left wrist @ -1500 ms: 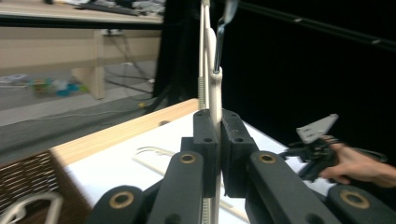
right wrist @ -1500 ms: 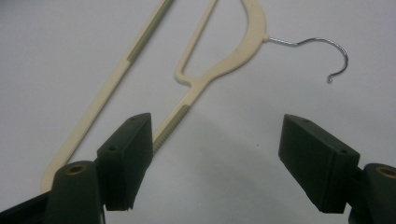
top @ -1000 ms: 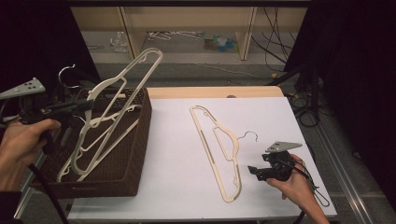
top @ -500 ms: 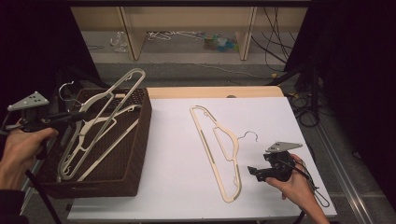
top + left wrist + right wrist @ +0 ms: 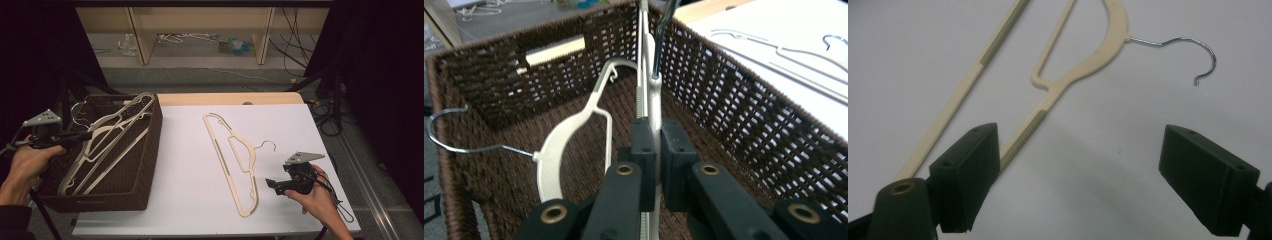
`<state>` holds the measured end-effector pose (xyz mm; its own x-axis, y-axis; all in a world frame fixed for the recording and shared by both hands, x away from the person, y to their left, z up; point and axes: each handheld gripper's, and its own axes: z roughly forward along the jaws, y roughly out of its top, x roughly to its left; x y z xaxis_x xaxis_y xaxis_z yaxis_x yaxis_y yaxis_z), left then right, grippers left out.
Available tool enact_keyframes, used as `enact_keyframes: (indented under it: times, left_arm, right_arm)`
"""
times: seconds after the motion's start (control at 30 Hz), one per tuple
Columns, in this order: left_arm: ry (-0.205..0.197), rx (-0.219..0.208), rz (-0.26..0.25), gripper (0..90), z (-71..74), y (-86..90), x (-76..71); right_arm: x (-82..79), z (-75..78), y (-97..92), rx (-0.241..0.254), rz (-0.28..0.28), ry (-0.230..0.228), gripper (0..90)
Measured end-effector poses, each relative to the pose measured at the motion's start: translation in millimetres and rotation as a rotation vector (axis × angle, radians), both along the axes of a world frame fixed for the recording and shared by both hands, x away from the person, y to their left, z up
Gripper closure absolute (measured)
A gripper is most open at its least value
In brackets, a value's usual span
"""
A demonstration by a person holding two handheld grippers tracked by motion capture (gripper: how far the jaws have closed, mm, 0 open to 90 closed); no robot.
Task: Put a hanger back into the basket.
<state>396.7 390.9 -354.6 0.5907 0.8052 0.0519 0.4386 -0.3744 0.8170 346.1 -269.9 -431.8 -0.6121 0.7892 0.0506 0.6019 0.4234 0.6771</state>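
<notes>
A cream plastic hanger (image 5: pixel 117 125) with a metal hook lies slanted in the brown wicker basket (image 5: pixel 150 150), and my left gripper (image 5: pixel 85 135) is shut on it. In the left gripper view the pads (image 5: pixel 644 150) clamp its thin cream arm (image 5: pixel 650 75). A second cream hanger (image 5: pixel 569 135) rests in the basket beside it. Another cream hanger (image 5: pixel 235 155) lies flat on the white table. My right gripper (image 5: pixel 272 185) sits just right of its lower end, and its jaws have just been opening. In the right gripper view they (image 5: pixel 1078 170) stand wide apart over the table, pressing on nothing, with that hanger (image 5: pixel 1098 55) ahead.
The basket wall (image 5: pixel 734 120) stands between the left gripper and the white table (image 5: pixel 190 200). Beyond the table is a wooden shelf unit (image 5: pixel 200 30) with loose hangers on the floor. Cables (image 5: pixel 325 105) trail at the table's right side.
My left gripper has come down and toward the near side, lowering the held hanger from above the basket into it. The right hand has stayed put.
</notes>
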Motion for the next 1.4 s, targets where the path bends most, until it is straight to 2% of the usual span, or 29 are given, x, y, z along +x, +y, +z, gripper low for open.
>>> enact_keyframes:
  times: [0.03,0.07,0.1,0.13,0.17,0.2,0.23,0.27,0.3,0.33,0.37,0.4,0.43,0.47,0.53,0.57,0.6,0.63,0.67,0.73,0.77,0.87,0.93,0.97,1.0,1.13,1.17,1.27,1.4]
  left_arm:
    - [0.028,-0.022,0.028,85.9,-2.8,-1.7,-1.8]
    - [0.002,0.033,-0.018,85.9,-3.4,2.7,2.5]
    - [0.020,-0.007,0.013,85.9,-6.5,0.5,0.9]
    - [0.021,0.031,-0.010,85.9,-6.8,3.3,3.0]
    - [0.050,-0.014,0.024,85.9,-10.1,0.4,0.9]
    - [0.026,0.025,-0.019,85.9,-10.3,2.3,5.0]
    - [0.028,-0.008,-0.001,85.8,-13.2,-1.6,4.8]
    - [0.046,0.011,-0.009,85.9,-14.0,-2.2,5.1]
    - [0.094,-0.091,0.065,85.9,-18.4,-11.7,0.9]
    - [0.068,-0.017,0.012,85.8,-18.2,-8.7,6.1]
    - [0.085,-0.026,0.031,85.8,-20.1,-11.4,6.6]
    - [-0.083,0.248,-0.175,85.8,-11.6,3.9,27.8]
    - [0.086,-0.040,0.037,85.7,-25.0,-14.7,11.2]
    - [0.118,-0.050,0.063,85.7,-27.2,-16.4,10.8]
    - [0.121,-0.031,0.072,85.7,-30.8,-16.9,15.3]
    - [0.118,-0.047,0.099,85.6,-32.3,-17.8,15.9]
    - [0.106,-0.049,0.110,85.3,-33.0,-16.9,17.6]
    - [0.077,-0.011,0.102,84.7,-33.4,-13.3,21.0]
    - [0.058,-0.007,0.118,83.5,-34.8,-12.7,22.6]
    - [0.067,0.031,0.197,81.4,-37.7,-9.2,22.9]
    - [0.088,0.049,0.230,80.1,-38.1,-8.2,21.9]
    - [0.102,0.030,0.305,77.8,-43.5,-3.3,22.8]
    - [0.111,0.042,0.346,76.9,-45.8,-2.2,21.9]
    - [0.105,0.041,0.347,73.8,-46.3,-1.5,22.4]
    - [0.111,0.031,0.398,70.0,-45.8,-3.6,19.5]
    - [0.069,-0.005,0.488,54.6,-38.5,-7.9,12.5]
    - [0.062,-0.002,0.488,53.1,-36.4,-8.3,11.4]
    - [0.038,-0.034,0.483,48.1,-29.4,-18.7,6.5]
    - [0.016,-0.059,0.369,44.6,-19.3,-46.0,-5.3]
  right_arm:
    - [-1.1,0.7,0.3,0.002,-0.010,0.016,17.9]
    - [-1.1,0.6,0.1,0.001,-0.009,0.014,17.9]
    - [-1.1,0.9,-0.3,-0.001,-0.007,0.017,18.0]
    - [-0.7,-1.3,0.6,0.014,-0.015,-0.008,18.0]
    - [0.2,-2.0,0.3,0.013,-0.009,-0.020,18.0]
    - [0.4,-2.1,0.0,0.010,-0.006,-0.022,18.1]
    - [0.3,-2.2,0.0,0.010,-0.006,-0.020,18.1]
    - [0.3,-2.3,0.2,0.010,-0.006,-0.021,18.2]
    - [0.2,-0.4,-1.0,-0.004,0.007,-0.002,18.3]
    - [0.1,-0.2,-0.9,-0.005,0.007,-0.001,18.3]
    - [0.1,-0.2,-1.0,-0.005,0.008,-0.001,18.3]
    - [0.1,-0.1,-1.0,-0.005,0.007,-0.002,18.3]
    - [0.0,0.0,-1.0,-0.005,0.008,-0.001,18.3]
    - [0.7,-0.9,-1.7,-0.010,0.019,-0.019,18.3]
    - [0.5,-0.6,-1.7,-0.009,0.019,-0.019,18.3]
    - [0.6,-0.6,-1.7,-0.008,0.020,-0.020,18.3]
    - [0.6,-0.6,-1.8,-0.008,0.020,-0.020,18.4]
    - [1.0,-2.6,-1.0,0.004,0.011,-0.040,18.4]
    - [1.0,-2.7,-1.0,0.005,0.009,-0.040,18.4]
    - [1.0,-3.1,-0.9,0.003,0.010,-0.039,18.4]
    - [0.6,-1.1,-1.7,-0.013,0.020,-0.014,18.4]
    - [0.7,-2.4,-0.4,-0.002,0.017,-0.034,18.6]
    - [0.8,-2.0,-0.7,-0.004,0.020,-0.028,18.6]
    - [0.7,-2.5,-0.7,-0.002,0.014,-0.030,18.6]
    - [0.7,-2.6,-0.9,-0.002,0.014,-0.029,18.6]
    - [1.7,-3.4,-1.0,-0.005,0.019,-0.032,18.6]
    - [0.6,-1.7,0.0,-0.003,0.012,-0.005,18.6]
    - [0.1,-2.1,1.1,0.006,0.010,-0.011,18.8]
    - [0.0,-2.5,1.5,0.007,0.006,-0.008,18.8]
